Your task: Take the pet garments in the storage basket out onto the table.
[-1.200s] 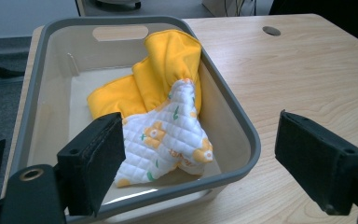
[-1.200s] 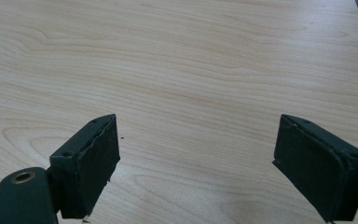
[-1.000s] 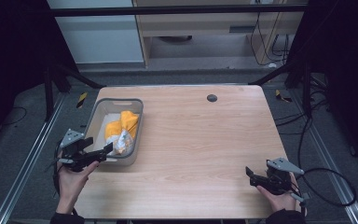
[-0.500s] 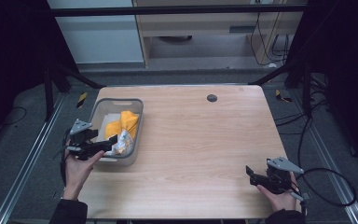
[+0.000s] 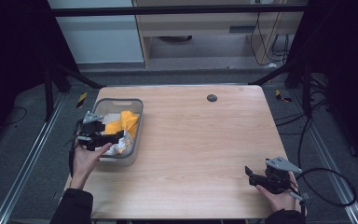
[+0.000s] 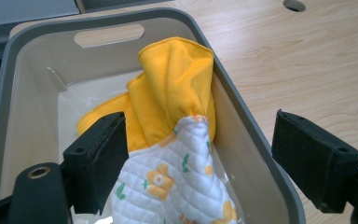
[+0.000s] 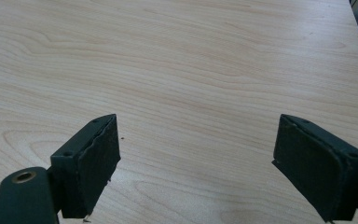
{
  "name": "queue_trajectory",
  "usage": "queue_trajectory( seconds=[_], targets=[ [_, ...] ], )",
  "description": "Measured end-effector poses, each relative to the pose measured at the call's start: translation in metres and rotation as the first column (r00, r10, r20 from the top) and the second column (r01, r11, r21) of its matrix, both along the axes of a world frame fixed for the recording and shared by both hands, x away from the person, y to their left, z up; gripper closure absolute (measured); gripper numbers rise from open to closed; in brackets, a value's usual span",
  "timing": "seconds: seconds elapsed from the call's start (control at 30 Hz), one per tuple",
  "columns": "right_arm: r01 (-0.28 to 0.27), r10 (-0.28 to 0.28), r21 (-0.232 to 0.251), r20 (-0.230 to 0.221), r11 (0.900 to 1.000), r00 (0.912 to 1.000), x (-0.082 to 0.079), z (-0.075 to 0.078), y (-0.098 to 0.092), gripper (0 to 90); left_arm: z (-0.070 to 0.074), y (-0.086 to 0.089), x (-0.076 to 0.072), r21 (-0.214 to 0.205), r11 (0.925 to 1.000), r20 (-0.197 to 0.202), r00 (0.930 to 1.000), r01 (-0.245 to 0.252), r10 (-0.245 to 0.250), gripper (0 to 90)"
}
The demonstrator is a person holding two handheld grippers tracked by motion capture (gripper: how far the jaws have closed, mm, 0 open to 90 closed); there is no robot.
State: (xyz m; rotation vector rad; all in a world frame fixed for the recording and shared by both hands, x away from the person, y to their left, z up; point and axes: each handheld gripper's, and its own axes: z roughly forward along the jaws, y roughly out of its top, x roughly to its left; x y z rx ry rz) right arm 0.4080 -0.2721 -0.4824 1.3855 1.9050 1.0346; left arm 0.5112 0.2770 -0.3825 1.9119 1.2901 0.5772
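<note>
The yellow cloth [image 6: 175, 88] and the quilted flowered cloth [image 6: 172, 186] lie bunched in the grey bin [image 5: 137, 112] at the table's [image 5: 205, 140] left edge. The left tongs [image 6: 200, 163] gape wide, one jaw inside the bin and one outside its wall; closing now would likely pinch the wall instead of fabric. The right tongs [image 5: 252, 174], also wide, rest low near the front right corner.

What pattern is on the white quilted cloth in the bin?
Small orange flowers with green leaves on the white quilted cloth, best seen in the left gripper view.
</note>
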Motion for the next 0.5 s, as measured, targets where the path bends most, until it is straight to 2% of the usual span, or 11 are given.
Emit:
queue_trajectory(
  seconds=[0.17, 0.43, 0.5],
  targets=[
    [0.000, 0.000, 0.009, -0.008, 1.0000, 1.0000, 0.000, 0.001, 0.001, 14.2, -0.001, -0.004, 0.007, 0.023, 0.9997, -0.021, 0.9998, 0.006, -0.006, 19.8],
    [-0.009, 0.009, 0.000, -0.009, 1.0000, 0.9999, 0.001, 0.000, 0.001, 14.3, -0.005, -0.007, 0.015, 0.061, 0.9981, -0.079, 0.9969, 0.008, -0.003, 23.9],
    [-0.010, 0.010, 0.001, -0.014, 1.0000, 0.9999, 0.002, 0.000, 0.001, 14.3, -0.005, -0.007, 0.017, 0.059, 0.9982, -0.093, 0.9957, 0.009, -0.004, 25.9]
  ],
)
